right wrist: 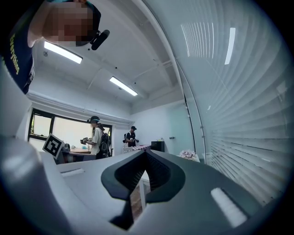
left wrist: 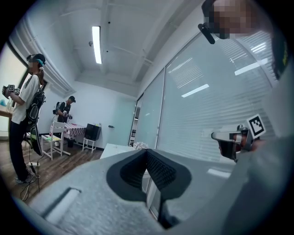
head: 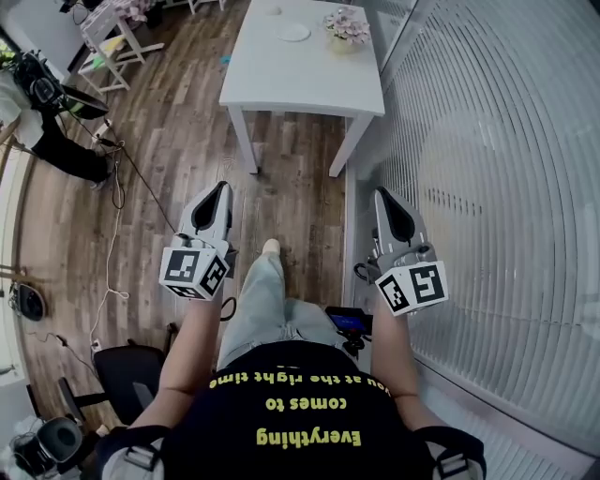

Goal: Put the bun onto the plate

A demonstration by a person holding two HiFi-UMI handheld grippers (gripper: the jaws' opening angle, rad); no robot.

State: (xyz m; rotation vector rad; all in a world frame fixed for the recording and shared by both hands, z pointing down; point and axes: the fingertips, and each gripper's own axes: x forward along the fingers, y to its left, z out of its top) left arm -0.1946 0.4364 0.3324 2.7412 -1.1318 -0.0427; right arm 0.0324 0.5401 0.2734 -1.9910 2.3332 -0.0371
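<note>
A white table (head: pixel 309 80) stands ahead on the wood floor, well beyond both grippers. On it lie a white plate (head: pixel 293 33) and, farther back, a small pale round thing (head: pixel 273 10) that may be the bun; it is too small to tell. My left gripper (head: pixel 221 187) and right gripper (head: pixel 382 194) are held level at waist height and point toward the table. Both are shut with nothing between the pads. In the left gripper view the left gripper (left wrist: pixel 147 151) has its tips together, and so does the right gripper (right wrist: pixel 146 151) in its own view.
A pot of pink flowers (head: pixel 347 26) sits at the table's right end. A glass wall with blinds (head: pixel 487 187) runs along the right. Cables (head: pixel 117 234) trail over the floor at left, a black chair (head: pixel 127 375) is behind, and people (left wrist: pixel 27 110) stand at the far left.
</note>
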